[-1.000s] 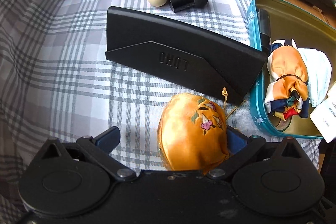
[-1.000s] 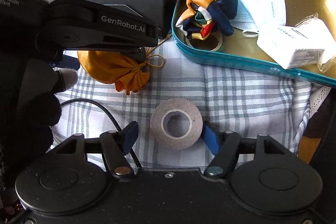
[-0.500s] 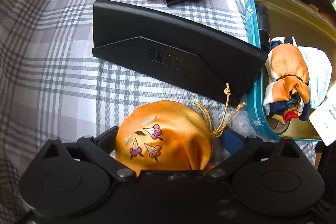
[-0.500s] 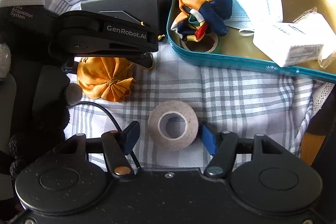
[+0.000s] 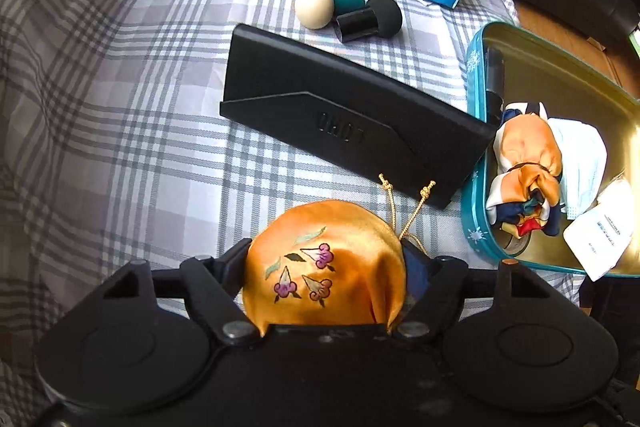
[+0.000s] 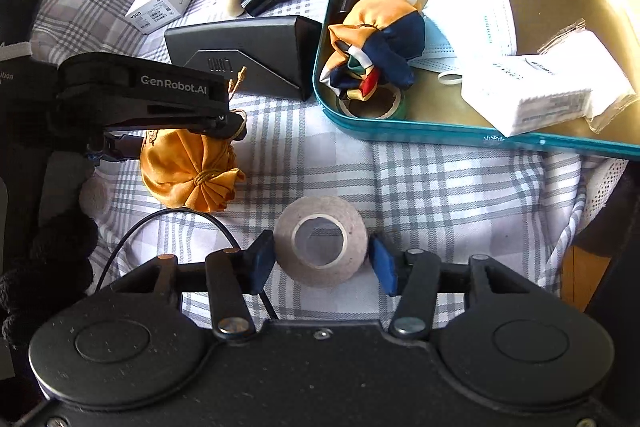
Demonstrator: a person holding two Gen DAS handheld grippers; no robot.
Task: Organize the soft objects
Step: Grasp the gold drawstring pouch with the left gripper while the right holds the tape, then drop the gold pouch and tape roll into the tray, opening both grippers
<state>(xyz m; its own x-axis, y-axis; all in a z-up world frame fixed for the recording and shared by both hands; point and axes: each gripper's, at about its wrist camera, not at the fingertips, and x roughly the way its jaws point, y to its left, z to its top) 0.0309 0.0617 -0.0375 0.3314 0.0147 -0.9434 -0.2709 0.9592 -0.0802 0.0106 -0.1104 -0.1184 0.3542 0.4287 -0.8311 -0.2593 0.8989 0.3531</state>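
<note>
1. The left claw (image 5: 324,267) was clamped on the orange embroidered pouch (image 5: 324,263), its fingers pressed against both sides of the fabric.
2. From the right wrist view, the pouch (image 6: 188,173) hung beneath the left claw, close above the plaid cloth (image 6: 440,187); I could not tell whether it touched.
3. The right claw (image 6: 320,263) stood apart, its blue pads on either side of the tape roll (image 6: 320,241), which lay on the cloth.
4. The teal tin (image 6: 440,135) held a bundled scarf (image 6: 372,43), a face mask (image 6: 472,15) and a white packet (image 6: 536,87).
5. A black case (image 5: 340,123) lay between the pouch and two makeup sponges (image 5: 348,11).
</note>
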